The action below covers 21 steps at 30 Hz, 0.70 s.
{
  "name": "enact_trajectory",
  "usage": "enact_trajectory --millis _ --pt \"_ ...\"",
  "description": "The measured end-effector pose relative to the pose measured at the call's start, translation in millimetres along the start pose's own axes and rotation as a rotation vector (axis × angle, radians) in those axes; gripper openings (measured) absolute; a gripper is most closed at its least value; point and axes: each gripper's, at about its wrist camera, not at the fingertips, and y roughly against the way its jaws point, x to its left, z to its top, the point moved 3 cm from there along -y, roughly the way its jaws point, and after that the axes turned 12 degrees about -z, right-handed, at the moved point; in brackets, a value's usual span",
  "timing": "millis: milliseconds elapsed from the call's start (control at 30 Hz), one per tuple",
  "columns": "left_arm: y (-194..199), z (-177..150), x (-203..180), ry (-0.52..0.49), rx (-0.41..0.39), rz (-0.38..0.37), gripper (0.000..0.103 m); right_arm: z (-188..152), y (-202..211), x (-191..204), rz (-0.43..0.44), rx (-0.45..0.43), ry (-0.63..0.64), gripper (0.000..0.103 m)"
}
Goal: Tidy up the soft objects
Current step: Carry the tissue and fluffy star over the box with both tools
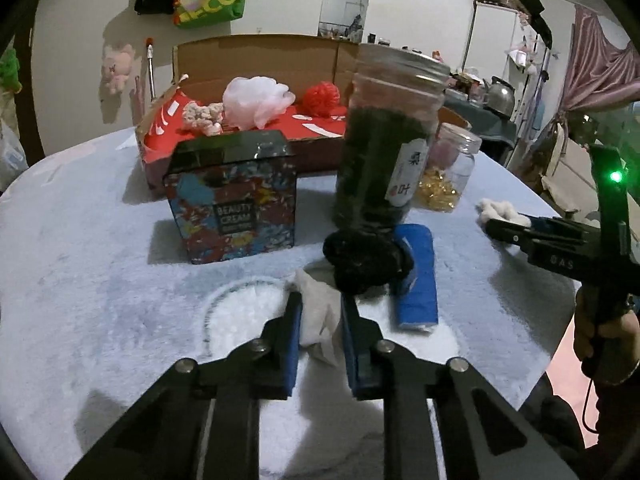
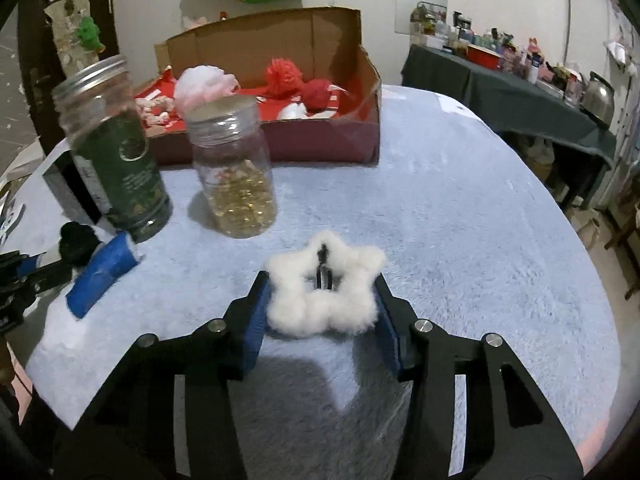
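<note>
The left gripper (image 1: 320,300) is closed on a crumpled white tissue (image 1: 316,316); its fingers (image 1: 294,320) are pressed on both sides of it, low on the desk (image 1: 100,272). A black fuzzy ball (image 1: 366,260) lies just behind the tissue, touching a blue roll (image 1: 416,276). The right gripper (image 2: 320,296) is set around a white fluffy star (image 2: 324,292), w/ a dark clip seen in the star's hole. The right fingers (image 2: 256,320) are touching the fluff on both sides, so the star is judged as gripped, though only lightly; the fluff is hardly squashed.

The cardboard box (image 2: 360,136) at the back of the desk already holds a pink-white puff (image 1: 256,100) and red pompoms (image 2: 280,72), so it is judged as the place for soft things.

For a good step: both things should be lifted straight up first, and the grip on the star should be confirmed before it is carried. A tall jar w/ dark leaves (image 1: 384,152), a clear jar w/ gold pieces (image 2: 236,172) and a printed tin (image 1: 236,200) stand between the grippers and the box. These should be passed over or around, not brushed, esp. the tall jar, which may tip. The black ball should not be dragged along w/ the tissue.
</note>
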Motion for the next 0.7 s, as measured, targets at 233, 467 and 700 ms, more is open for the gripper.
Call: enact_trajectory --millis 233,467,700 --pt "4.5 6.5 -2.8 0.008 -0.014 -0.024 0.015 -10.9 28.8 21.8 0.114 -0.049 0.004 0.041" --pt "6.7 9.5 -7.0 -0.011 -0.021 -0.028 0.014 -11.3 48.5 62.2 0.196 -0.084 0.067 0.041" --pt "6.9 10.1 -5.0 -0.007 -0.023 -0.026 0.014 -12.1 50.7 73.8 0.212 -0.082 0.076 0.041"
